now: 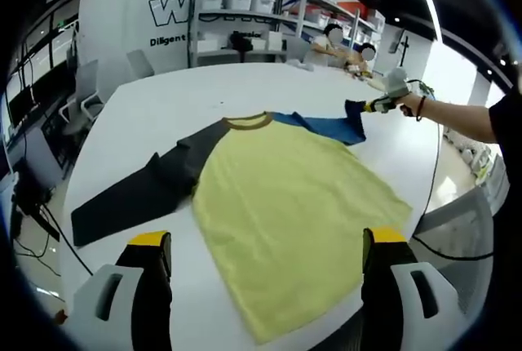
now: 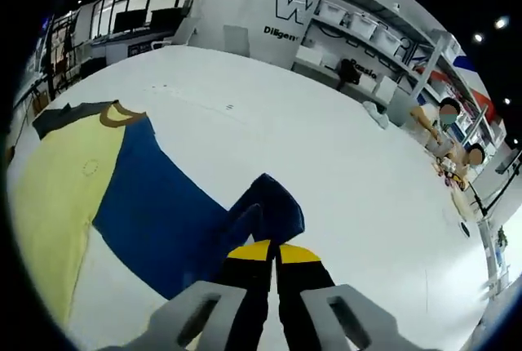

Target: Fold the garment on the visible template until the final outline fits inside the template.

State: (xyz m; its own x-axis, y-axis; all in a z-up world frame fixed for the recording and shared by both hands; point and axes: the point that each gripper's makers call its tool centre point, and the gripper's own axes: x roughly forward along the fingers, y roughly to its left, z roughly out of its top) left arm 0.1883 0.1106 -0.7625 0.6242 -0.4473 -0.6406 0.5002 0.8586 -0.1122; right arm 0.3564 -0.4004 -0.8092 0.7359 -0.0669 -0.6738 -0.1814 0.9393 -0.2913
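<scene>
— Yellow-tipped jaws of the left gripper (image 1: 265,241) rise nearest in the left gripper view, spread wide with nothing between them; what lies under them?

— Just beyond them, the yellow body of the long-sleeved shirt (image 1: 285,196) lies flat on the white table (image 1: 163,98), its hem toward the camera and its brown-trimmed collar (image 1: 249,122) on the far side.

— And the sleeves?

— One dark grey sleeve (image 1: 134,196) stretches out flat toward the left of that view. The other, a blue sleeve (image 1: 330,126), runs toward the right, where the right gripper (image 1: 363,107) has its cuff, held out in a person's hand (image 1: 408,104).

— How does the right gripper view show that grip?

— Close up: the right gripper (image 2: 272,249) has its jaws pressed together, pinching the cuff of the blue sleeve (image 2: 171,212), with the cloth bunched just ahead of the tips. From there the blue sleeve (image 2: 171,212) runs back across the table (image 2: 326,139) to the collar (image 2: 122,114), with the yellow body (image 2: 57,196) on the left.

— Anything further off?

— Grey shelving (image 1: 245,16) with white bins stands by a wall bearing large lettering, office chairs (image 1: 90,90) stand along the table's left edge, and two seated people (image 1: 342,49) are at its far end.
</scene>
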